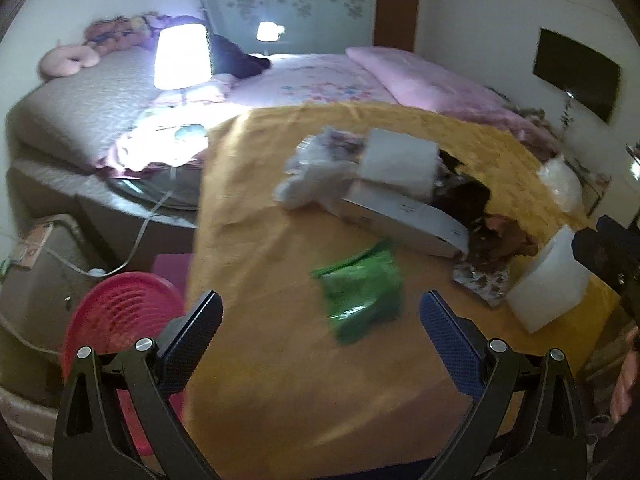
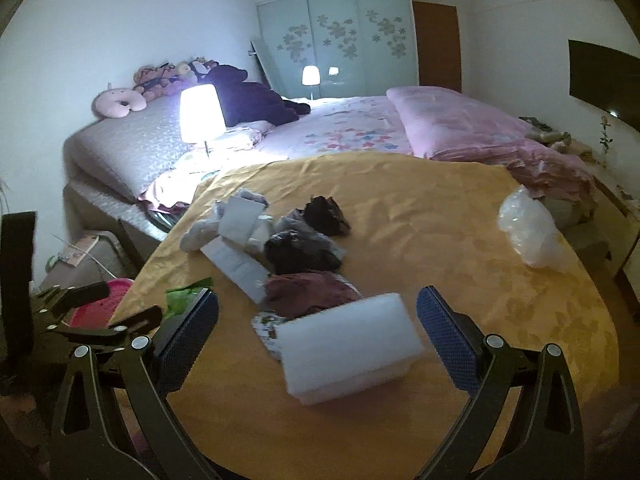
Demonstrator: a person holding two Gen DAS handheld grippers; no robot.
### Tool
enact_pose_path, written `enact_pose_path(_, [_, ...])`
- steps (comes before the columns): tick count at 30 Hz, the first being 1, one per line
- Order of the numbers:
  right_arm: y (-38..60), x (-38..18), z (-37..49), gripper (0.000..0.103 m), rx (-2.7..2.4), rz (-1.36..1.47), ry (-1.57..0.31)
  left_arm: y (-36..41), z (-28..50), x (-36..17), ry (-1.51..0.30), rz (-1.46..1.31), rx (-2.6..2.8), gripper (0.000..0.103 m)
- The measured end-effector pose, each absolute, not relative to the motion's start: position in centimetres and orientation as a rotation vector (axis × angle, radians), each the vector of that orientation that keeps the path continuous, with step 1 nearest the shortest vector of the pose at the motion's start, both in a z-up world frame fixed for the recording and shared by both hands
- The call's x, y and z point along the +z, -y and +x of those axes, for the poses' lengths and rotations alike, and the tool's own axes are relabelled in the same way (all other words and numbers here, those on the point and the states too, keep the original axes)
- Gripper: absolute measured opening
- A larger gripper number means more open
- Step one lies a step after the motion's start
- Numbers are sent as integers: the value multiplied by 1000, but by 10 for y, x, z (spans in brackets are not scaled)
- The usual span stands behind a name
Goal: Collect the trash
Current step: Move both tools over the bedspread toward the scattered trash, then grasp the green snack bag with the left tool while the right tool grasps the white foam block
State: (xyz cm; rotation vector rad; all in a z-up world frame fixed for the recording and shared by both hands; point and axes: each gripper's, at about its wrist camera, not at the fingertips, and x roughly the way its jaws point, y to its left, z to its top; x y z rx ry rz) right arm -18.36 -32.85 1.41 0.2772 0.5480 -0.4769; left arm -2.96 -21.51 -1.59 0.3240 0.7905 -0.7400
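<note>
Right wrist view: yellow cloth (image 2: 400,208) is strewn with trash. White foam block (image 2: 348,344), near edge, judged light, stiff; gripped across sides. Green wrapper (image 1: 360,296), judged thin, crinkly; pinched edgewise. Right gripper (image 2: 318,320), left gripper (image 1: 320,324) spread wide, nothing held.

Both wrist cameras look forward and down across the yellow-covered surface (image 1: 280,220) toward the bed (image 2: 340,132) and wardrobe (image 2: 340,40); the left view sits nearer the green wrapper (image 1: 360,292); both share the white foam block (image 2: 348,344) and lit lamp (image 1: 182,56).
</note>
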Motion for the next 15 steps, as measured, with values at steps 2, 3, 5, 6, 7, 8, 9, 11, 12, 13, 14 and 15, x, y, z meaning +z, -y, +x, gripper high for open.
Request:
enact_pose_path(2, [332, 12, -186, 96, -484, 286, -554, 225, -26, -22, -813, 323, -752, 95])
enact_pose_path(3, [333, 11, -187, 96, -488, 290, -557, 227, -25, -23, -818, 322, -754, 95])
enact_pose_path(5, [337, 7, -191, 96, -497, 299, -563, 235, -20, -29, -834, 324, -750, 95])
enact_pose_path(6, [338, 5, -192, 96, -501, 303, -567, 237, -18, -31, -847, 322, -747, 95])
enact_pose_path(7, [339, 5, -194, 96, -504, 305, -569, 237, -16, -33, -861, 316, -746, 94])
enact_pose_path(8, [339, 4, -194, 96, -506, 307, -572, 239, -11, -36, -885, 304, -746, 94])
enact_pose_path(9, [340, 2, -195, 96, -508, 310, -575, 239, -8, -38, -902, 293, -747, 94])
enact_pose_path(11, [343, -1, -195, 96, -511, 314, -583, 239, -4, -40, -915, 283, -746, 92])
enact_pose_path(12, [344, -2, -195, 96, -512, 317, -586, 240, -4, -40, -912, 287, -747, 88])
enact_pose_path(13, [345, -4, -195, 96, -511, 318, -589, 240, -4, -39, -911, 289, -748, 85])
enact_pose_path(14, [346, -6, -194, 96, -510, 317, -595, 239, -4, -38, -909, 288, -750, 80])
enact_pose_path(15, [347, -8, -193, 96, -506, 315, -603, 240, -3, -38, -907, 287, -749, 75])
